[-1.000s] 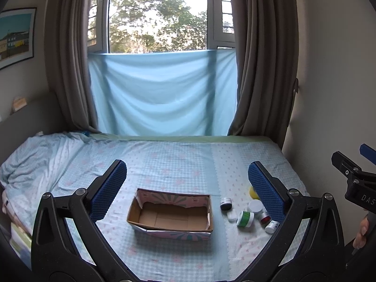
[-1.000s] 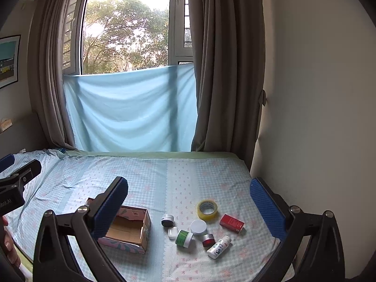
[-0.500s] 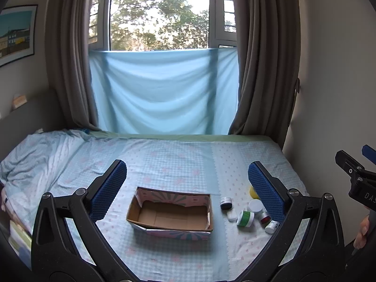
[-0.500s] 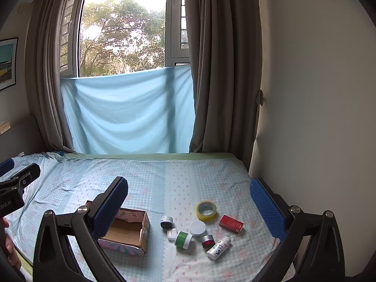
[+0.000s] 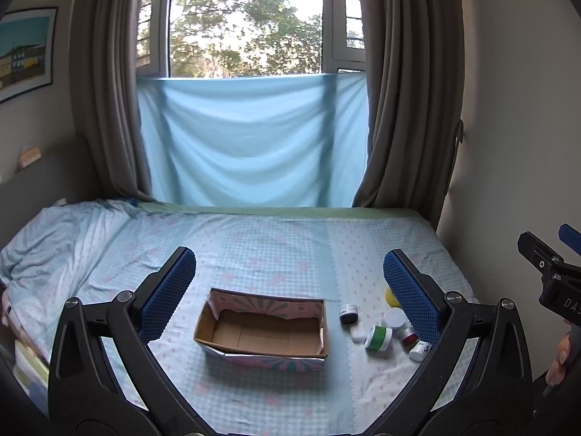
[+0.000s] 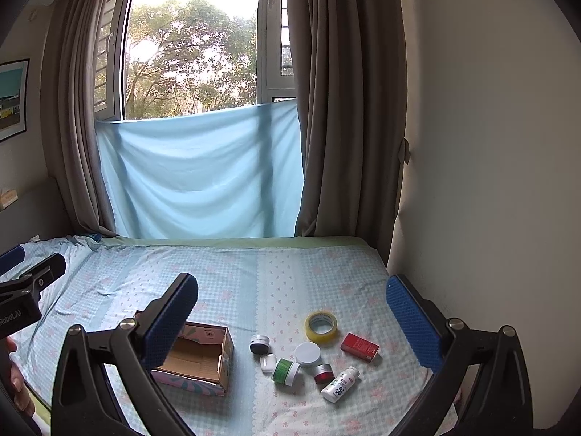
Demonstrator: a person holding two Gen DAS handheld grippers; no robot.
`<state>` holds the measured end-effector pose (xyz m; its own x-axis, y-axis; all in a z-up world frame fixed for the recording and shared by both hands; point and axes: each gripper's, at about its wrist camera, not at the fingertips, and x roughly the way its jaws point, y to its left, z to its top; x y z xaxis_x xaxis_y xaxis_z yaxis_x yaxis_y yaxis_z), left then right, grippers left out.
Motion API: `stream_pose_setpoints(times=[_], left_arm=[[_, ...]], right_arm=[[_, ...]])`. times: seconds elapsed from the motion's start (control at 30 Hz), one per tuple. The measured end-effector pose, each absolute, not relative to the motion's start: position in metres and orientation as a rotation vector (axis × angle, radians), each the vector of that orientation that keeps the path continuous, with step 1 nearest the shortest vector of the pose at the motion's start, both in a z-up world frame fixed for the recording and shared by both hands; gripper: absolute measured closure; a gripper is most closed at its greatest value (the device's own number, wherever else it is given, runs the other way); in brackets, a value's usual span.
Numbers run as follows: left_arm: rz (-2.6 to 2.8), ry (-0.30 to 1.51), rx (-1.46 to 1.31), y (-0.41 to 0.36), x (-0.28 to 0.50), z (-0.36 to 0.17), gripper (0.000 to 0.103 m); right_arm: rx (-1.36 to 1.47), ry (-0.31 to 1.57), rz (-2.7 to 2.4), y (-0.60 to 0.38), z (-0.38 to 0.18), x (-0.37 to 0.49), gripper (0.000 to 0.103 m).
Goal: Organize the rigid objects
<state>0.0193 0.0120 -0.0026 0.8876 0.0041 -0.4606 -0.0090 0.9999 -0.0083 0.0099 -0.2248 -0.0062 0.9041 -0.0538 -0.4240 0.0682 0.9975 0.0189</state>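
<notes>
An open cardboard box (image 5: 263, 330) (image 6: 198, 359) lies empty on the bed. To its right sits a cluster of small items: a yellow tape roll (image 6: 321, 327), a red carton (image 6: 360, 346), a white-lidded jar (image 6: 307, 353), a green jar (image 6: 286, 371) (image 5: 377, 337), a dark jar (image 6: 259, 343) (image 5: 348, 314), a red-banded tin (image 6: 324, 373), a white bottle (image 6: 340, 384) and a small white case (image 6: 268, 362). My left gripper (image 5: 289, 283) hovers open above the box. My right gripper (image 6: 291, 309) hangs open above the cluster, holding nothing.
The bed (image 5: 276, 243) carries a blue checked sheet, rumpled at the left (image 5: 54, 243). A wall (image 6: 490, 181) runs close along the bed's right side. Brown curtains (image 6: 348, 109) and a hung blue cloth (image 6: 199, 174) cover the window behind. A person's fingers (image 5: 559, 356) hold the right tool.
Both views have drifted slightly, the left one tilting up a little and the right one shifting right. Nothing on the bed has moved and both grippers stay open.
</notes>
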Motion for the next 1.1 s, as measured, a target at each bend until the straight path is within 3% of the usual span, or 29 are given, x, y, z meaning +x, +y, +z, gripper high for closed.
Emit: stream_pose_setpoints(times=[0.7, 1.1], left_arm=[[0.008, 0.491, -0.008, 0.012, 0.026, -0.004, 0.000], [-0.071, 0.614, 0.015, 0.021, 0.071, -0.026, 0.000]], right_arm=[[0.034, 0.440, -0.052, -0.222, -0.003, 0.015, 0.000], [0.097, 0.498, -0.125, -0.226, -0.013, 0.029, 0.000]])
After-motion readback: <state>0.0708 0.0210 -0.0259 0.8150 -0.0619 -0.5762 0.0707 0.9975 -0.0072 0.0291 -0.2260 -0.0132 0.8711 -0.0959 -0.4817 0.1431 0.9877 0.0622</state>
